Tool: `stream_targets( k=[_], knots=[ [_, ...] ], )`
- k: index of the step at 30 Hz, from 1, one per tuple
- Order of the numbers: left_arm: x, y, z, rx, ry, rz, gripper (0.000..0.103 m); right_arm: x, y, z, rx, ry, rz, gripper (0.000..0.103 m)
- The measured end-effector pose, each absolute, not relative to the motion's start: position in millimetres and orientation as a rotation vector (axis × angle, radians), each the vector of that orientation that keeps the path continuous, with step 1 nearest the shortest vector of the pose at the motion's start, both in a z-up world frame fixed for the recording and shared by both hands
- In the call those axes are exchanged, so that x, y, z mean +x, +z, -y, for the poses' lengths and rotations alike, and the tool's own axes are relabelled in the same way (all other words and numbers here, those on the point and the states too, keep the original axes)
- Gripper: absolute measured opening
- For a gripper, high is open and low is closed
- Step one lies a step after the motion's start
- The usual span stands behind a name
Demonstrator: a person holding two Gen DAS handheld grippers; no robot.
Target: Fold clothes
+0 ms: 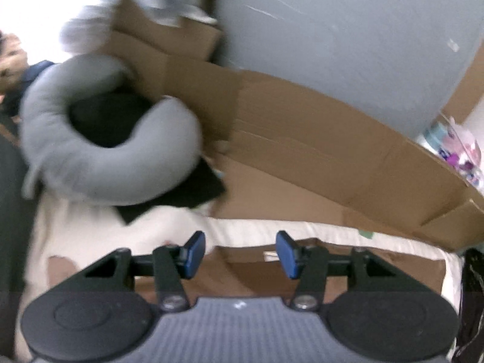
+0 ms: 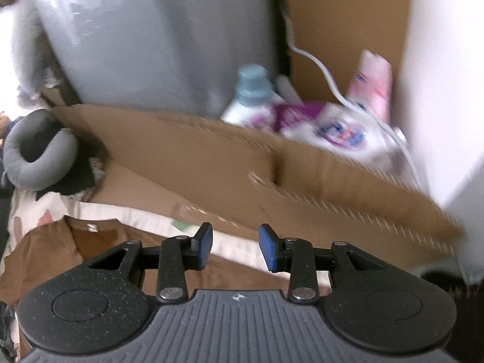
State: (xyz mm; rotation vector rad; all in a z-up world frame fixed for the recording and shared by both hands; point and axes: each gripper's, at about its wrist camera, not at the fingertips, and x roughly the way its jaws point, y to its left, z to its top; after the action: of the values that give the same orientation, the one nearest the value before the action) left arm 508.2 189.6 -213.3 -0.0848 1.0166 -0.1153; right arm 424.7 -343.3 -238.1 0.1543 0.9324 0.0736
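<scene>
Brown shirt [image 2: 54, 248] seen spread on cream sheet [image 1: 257, 231], collar showing | fold stage undetermined | left tool [image 1: 241, 254] and right tool [image 2: 235, 247] released, nothing held

Flattened cardboard sheets [image 1: 317, 139] leaning before a grey panel [image 1: 348, 30], with a grey U-shaped neck pillow [image 1: 99, 166] at left on a dark item, and a teal-capped detergent bottle [image 2: 251, 96] and white cable [image 2: 326, 72] at right.
</scene>
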Motion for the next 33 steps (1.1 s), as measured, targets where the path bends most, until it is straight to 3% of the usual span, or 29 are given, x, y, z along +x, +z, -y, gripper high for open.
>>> stream_targets(
  k=[25,33],
  knots=[
    [542.8,-325.6,-21.8,0.152,-0.381,-1.164,0.055,311.5,-425.2,385.8,0.465,-0.224,-1.177,0.043],
    [527.3,-357.0,14.0,0.197,-0.462,-1.145,0.053,292.9,-435.6,399.7,0.613,-0.238,-1.128,0.042]
  ],
)
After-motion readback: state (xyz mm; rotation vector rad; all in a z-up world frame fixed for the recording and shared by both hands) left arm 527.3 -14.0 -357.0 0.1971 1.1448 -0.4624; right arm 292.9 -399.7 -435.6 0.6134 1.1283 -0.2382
